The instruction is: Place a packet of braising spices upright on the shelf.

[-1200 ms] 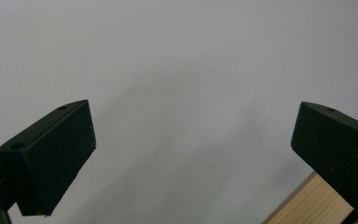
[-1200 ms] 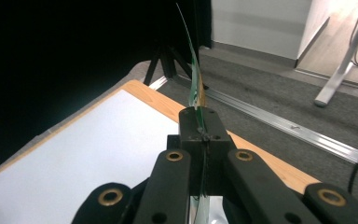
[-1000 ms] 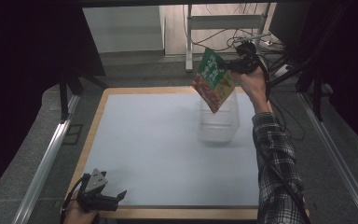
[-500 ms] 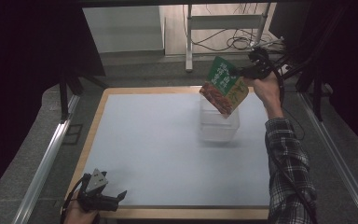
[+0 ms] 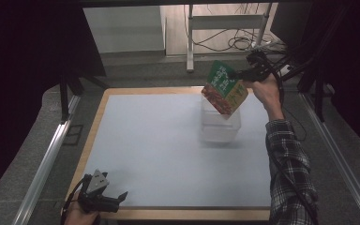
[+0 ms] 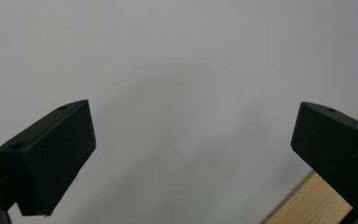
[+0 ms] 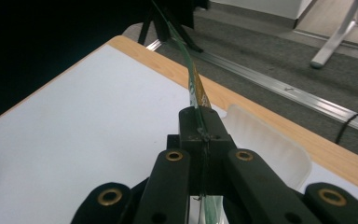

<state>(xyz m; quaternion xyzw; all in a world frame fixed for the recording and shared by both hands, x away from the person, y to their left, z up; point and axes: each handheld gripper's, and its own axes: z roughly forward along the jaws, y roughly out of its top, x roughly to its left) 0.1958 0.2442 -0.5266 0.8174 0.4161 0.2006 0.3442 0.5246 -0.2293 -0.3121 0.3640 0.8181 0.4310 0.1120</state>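
Two grippers are at work. The right gripper (image 5: 240,74) is clamped on the edge of a flat green packet (image 5: 224,87), held tilted in the air just above a clear plastic container (image 5: 219,126) on the tabletop (image 5: 159,150). The left gripper (image 5: 117,199) rests at the near edge of the tabletop, its jaws wide apart with nothing between them.

Lab or test room. Worktop (image 5: 168,154) with white sheet and wood edge, bounded by metal rails (image 5: 44,161). Black curtains (image 5: 23,70) on both sides. Loose cables (image 5: 236,42) on grey carpet (image 5: 145,70) behind, beside a metal stand (image 5: 190,42).
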